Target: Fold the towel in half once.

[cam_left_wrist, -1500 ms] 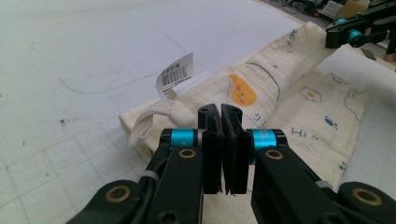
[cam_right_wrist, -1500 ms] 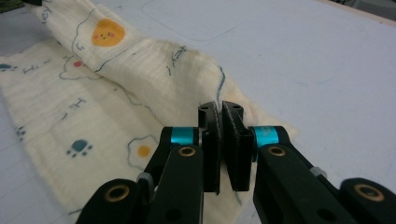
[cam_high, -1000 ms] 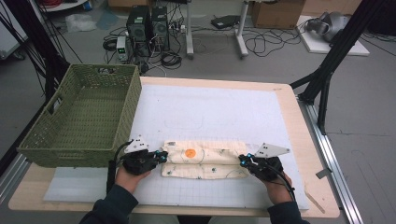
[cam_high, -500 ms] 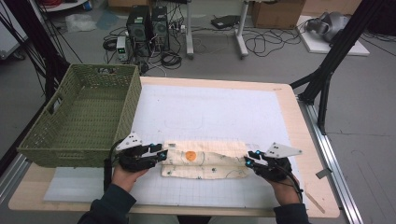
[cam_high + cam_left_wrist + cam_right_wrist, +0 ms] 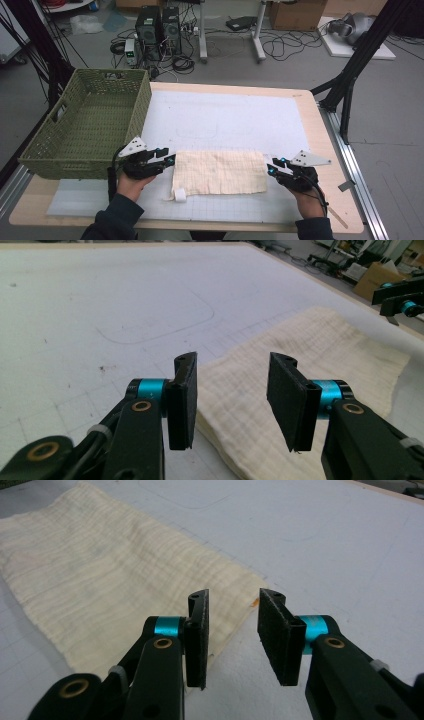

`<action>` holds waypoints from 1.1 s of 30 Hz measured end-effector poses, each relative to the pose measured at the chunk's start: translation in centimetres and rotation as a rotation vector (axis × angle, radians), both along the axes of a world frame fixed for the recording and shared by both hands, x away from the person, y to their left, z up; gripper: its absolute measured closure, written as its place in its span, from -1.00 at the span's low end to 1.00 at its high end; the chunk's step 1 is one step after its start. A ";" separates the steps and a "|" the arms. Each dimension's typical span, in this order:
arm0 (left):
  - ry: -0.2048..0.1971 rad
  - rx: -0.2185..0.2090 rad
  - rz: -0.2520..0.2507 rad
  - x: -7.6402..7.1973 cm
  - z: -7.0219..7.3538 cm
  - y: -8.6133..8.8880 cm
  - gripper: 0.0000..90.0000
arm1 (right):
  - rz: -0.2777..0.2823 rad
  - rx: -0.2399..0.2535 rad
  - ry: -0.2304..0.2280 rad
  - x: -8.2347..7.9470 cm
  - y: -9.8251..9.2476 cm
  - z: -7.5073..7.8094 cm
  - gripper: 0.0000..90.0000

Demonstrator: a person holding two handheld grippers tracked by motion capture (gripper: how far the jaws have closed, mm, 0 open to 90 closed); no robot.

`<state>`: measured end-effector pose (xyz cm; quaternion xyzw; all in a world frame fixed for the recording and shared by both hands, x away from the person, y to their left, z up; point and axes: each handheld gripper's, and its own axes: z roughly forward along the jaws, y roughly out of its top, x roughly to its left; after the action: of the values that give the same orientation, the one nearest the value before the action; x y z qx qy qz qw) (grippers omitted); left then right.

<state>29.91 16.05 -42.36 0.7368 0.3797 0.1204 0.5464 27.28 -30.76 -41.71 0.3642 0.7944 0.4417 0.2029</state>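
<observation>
A cream cloth (image 5: 219, 172) lies flat on the white mat (image 5: 225, 120) between the left gripper (image 5: 169, 159) and right gripper (image 5: 270, 169), both open and empty at its ends; its underside is hidden.

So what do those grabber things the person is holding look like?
Each gripper, the left gripper and the right gripper, is black with two flat black jaws, shiny teal rings and brass-coloured rivets. Each has a grey three-cornered plate on top and a black cable trailing back. The person wears dark sleeves.
</observation>
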 end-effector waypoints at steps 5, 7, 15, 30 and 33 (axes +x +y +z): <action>0.080 0.055 0.013 0.7 -0.8 -0.7 0.19 | 0.006 -0.009 0.019 0.7 0.8 -0.3 0.40; 0.114 0.069 0.016 0.9 -1.3 -0.9 0.14 | 0.004 -0.011 0.043 1.2 1.0 -0.7 0.40; 0.177 0.138 -0.008 1.5 -2.4 -1.8 0.41 | -0.020 -0.015 0.116 2.6 1.3 -2.1 0.27; 0.107 0.076 0.023 1.9 -1.6 -1.2 0.96 | 0.007 0.000 0.103 3.4 1.9 -2.0 0.96; 0.122 0.072 0.048 2.3 -1.9 -1.0 0.96 | -0.006 -0.001 0.097 3.6 1.8 -2.0 0.96</action>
<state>32.17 15.00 -44.22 0.7525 0.4253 0.1019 0.4925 30.90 -28.98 -43.71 0.3877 0.8024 0.4224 0.1656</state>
